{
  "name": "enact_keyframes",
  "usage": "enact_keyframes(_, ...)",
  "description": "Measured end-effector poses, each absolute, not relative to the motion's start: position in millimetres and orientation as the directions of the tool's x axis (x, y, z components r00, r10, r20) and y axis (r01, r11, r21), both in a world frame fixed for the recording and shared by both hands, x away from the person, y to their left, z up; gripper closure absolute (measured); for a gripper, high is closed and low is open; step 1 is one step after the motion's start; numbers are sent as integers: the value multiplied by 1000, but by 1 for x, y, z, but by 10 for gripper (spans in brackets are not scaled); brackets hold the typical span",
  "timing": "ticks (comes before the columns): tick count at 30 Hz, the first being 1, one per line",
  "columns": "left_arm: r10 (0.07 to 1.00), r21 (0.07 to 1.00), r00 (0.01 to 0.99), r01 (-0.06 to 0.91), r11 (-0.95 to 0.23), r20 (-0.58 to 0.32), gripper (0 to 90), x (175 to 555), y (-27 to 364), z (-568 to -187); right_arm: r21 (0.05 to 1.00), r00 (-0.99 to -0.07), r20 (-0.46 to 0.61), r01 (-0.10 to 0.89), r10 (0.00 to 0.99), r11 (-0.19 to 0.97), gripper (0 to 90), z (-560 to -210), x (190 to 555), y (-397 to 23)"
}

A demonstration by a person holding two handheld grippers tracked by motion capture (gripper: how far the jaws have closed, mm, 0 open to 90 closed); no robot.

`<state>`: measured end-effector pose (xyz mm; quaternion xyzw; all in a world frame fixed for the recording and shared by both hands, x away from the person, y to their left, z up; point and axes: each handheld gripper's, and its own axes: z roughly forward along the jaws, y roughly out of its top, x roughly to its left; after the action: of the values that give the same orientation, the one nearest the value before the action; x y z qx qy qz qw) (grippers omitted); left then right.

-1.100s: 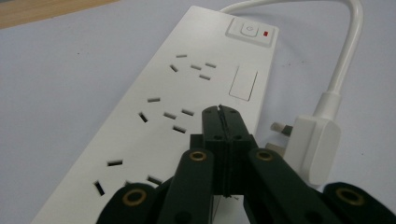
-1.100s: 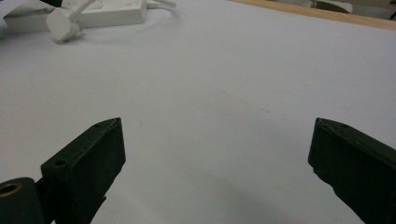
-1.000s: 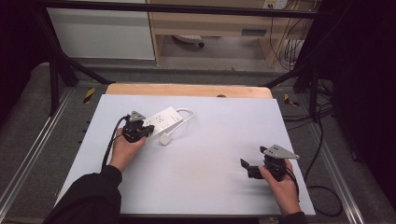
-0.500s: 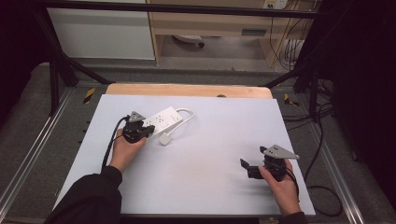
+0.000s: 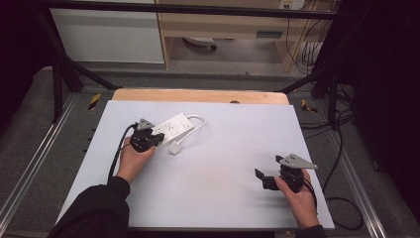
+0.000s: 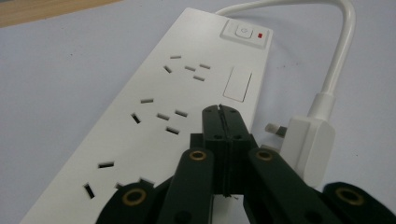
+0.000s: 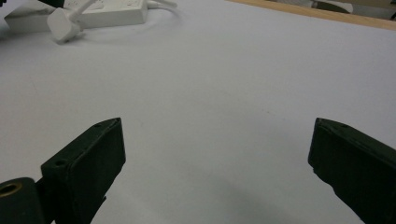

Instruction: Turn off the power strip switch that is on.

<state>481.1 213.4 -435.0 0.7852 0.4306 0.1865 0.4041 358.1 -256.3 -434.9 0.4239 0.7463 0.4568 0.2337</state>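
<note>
On your table: one white power strip (image 5: 171,128) with three visible socket groups and one switch (image 6: 246,32), one plug (image 5: 176,147) on its single cord (image 6: 337,56), and your two grippers, left (image 5: 154,140) and right (image 5: 262,179).

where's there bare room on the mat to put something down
The widest free patch is mid-mat, between the power strip and the right gripper. The far right stretch up to the wooden edge is bare too. It is crowded at far left, where the left gripper, strip, plug and cord cluster.
</note>
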Motion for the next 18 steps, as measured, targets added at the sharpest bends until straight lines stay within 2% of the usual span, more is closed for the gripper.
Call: enact_keyframes(18,825,810,562,510,-292,-56,900,478,211,-438,880,-533,38,419,845,225,44,-435,358,-255)
